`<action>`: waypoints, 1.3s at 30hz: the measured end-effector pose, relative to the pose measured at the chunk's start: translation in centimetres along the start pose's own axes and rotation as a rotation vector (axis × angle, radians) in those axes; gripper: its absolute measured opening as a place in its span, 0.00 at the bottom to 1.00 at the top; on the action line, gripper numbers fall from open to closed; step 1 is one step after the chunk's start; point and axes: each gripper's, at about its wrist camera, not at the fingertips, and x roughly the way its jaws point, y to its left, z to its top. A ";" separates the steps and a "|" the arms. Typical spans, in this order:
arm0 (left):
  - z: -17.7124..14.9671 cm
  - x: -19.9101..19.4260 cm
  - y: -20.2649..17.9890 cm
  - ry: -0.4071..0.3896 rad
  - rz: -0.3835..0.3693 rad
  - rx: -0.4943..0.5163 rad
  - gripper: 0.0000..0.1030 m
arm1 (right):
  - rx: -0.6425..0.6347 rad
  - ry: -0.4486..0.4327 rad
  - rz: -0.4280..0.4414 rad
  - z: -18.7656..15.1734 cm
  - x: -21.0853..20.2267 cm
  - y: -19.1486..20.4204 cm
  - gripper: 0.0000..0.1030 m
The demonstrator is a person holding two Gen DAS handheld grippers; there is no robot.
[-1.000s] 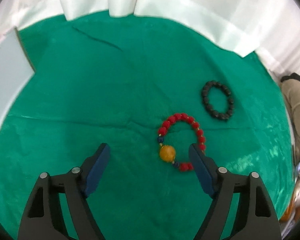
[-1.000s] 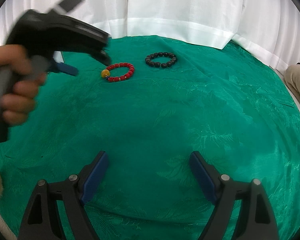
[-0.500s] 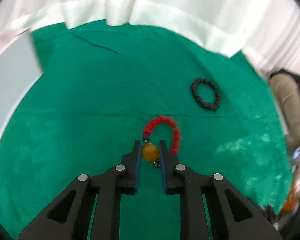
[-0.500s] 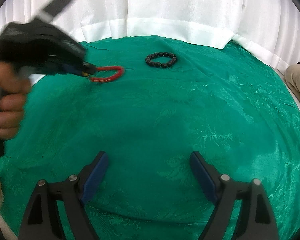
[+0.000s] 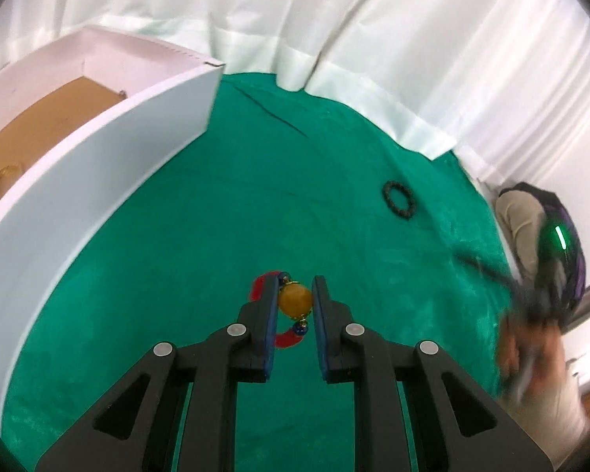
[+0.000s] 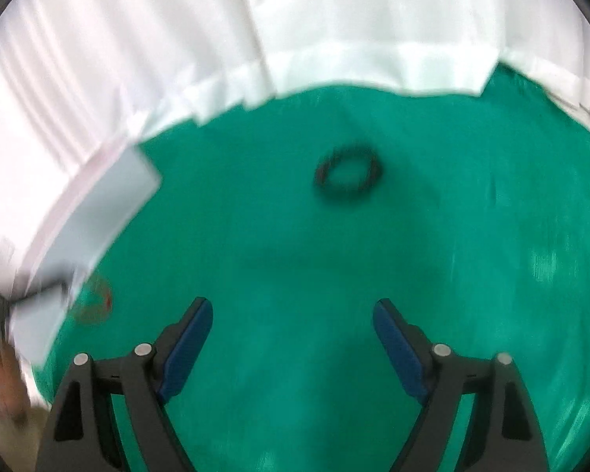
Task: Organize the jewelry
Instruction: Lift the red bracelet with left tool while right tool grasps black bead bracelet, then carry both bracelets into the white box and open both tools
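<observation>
- Left wrist view: the left gripper (image 5: 295,301) angles steeply down over the green cloth (image 5: 255,204), its blue pads clamped on the amber bead (image 5: 294,301) of the red bracelet (image 5: 285,339). The bracelet's red loop hangs around the left finger, mostly hidden behind it.
- The white box (image 5: 98,149) stands to the left with its brown floor showing; a round amber thing at its edge is cut off.
- The black bracelet (image 5: 399,205) lies flat on the cloth, well apart. At the right edge, a hand (image 5: 531,358) on a dark tool is only a blur.
- Right wrist view: the right gripper (image 6: 293,314) tilts down above the cloth, fingers wide apart with nothing between them.
- The whole frame is smeared; the black bracelet (image 6: 348,177) lies ahead, the box (image 6: 110,204) at left, and a faint red smudge sits beside it.
</observation>
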 end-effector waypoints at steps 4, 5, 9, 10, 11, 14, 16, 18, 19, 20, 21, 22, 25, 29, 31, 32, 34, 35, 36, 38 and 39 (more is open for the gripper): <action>-0.8 -1.1 1.1 -0.019 -0.019 -0.043 0.15 | -0.020 0.056 -0.004 7.1 5.3 -0.9 0.34; -0.8 -1.2 1.1 -0.022 -0.021 -0.052 0.15 | -0.047 0.092 -0.018 8.2 7.3 -0.7 0.34; -1.5 -2.3 2.1 -0.030 -0.019 -0.067 0.15 | -0.132 0.131 -0.109 9.3 11.1 0.6 0.33; -1.6 -2.4 2.2 -0.029 -0.017 -0.066 0.15 | -0.145 0.145 -0.111 9.3 11.9 0.8 0.33; -1.7 -2.5 2.4 -0.029 -0.015 -0.066 0.15 | -0.157 0.167 -0.117 9.2 12.6 1.0 0.32; -2.0 -2.3 2.7 -0.020 -0.010 -0.071 0.15 | -0.190 0.188 -0.150 8.7 13.5 1.7 0.12; -2.0 -2.0 2.8 -0.015 -0.013 -0.078 0.15 | -0.169 0.193 -0.134 8.7 13.3 1.3 0.12; -2.0 -2.2 2.7 -0.018 -0.019 -0.076 0.15 | -0.125 0.160 -0.092 8.7 11.9 1.0 0.12; -2.0 -2.3 2.6 -0.020 -0.022 -0.074 0.15 | -0.089 0.134 -0.058 8.8 10.7 0.8 0.12; -1.9 -2.5 2.5 -0.023 -0.026 -0.072 0.15 | -0.061 0.117 -0.028 8.7 9.7 0.5 0.12; -1.8 -2.9 2.4 -0.028 -0.036 -0.074 0.15 | -0.029 0.096 0.013 8.8 8.5 0.4 0.12; -1.7 -3.3 2.4 -0.031 -0.044 -0.076 0.15 | -0.005 0.081 0.052 8.9 7.3 0.5 0.12; -1.3 -4.8 2.4 -0.044 -0.080 -0.095 0.15 | 0.013 0.067 0.145 8.9 4.4 1.7 0.12; -0.4 -8.1 2.9 -0.075 -0.113 -0.121 0.15 | -0.008 0.042 0.254 8.9 1.3 5.4 0.12; 0.1 -9.9 3.3 -0.095 -0.118 -0.129 0.15 | -0.023 0.031 0.304 8.8 0.2 7.5 0.12; 0.5 -11.3 3.9 -0.111 -0.118 -0.135 0.15 | -0.031 0.026 0.324 8.9 0.0 8.5 0.12; 1.0 -13.4 4.9 -0.134 -0.111 -0.145 0.15 | -0.049 0.015 0.382 9.1 -0.6 11.3 0.12; 1.4 -14.8 5.8 -0.151 -0.101 -0.155 0.15 | -0.054 0.012 0.415 9.3 -0.8 12.8 0.12; 1.7 -15.9 6.5 -0.163 -0.091 -0.162 0.15 | -0.058 0.011 0.441 9.4 -0.6 14.2 0.12; 2.4 -18.3 8.3 -0.196 -0.053 -0.174 0.15 | -0.066 0.011 0.497 9.7 -0.7 16.7 0.12; 2.7 -19.1 9.0 -0.209 -0.032 -0.178 0.15 | -0.073 0.013 0.531 10.1 -0.6 18.5 0.12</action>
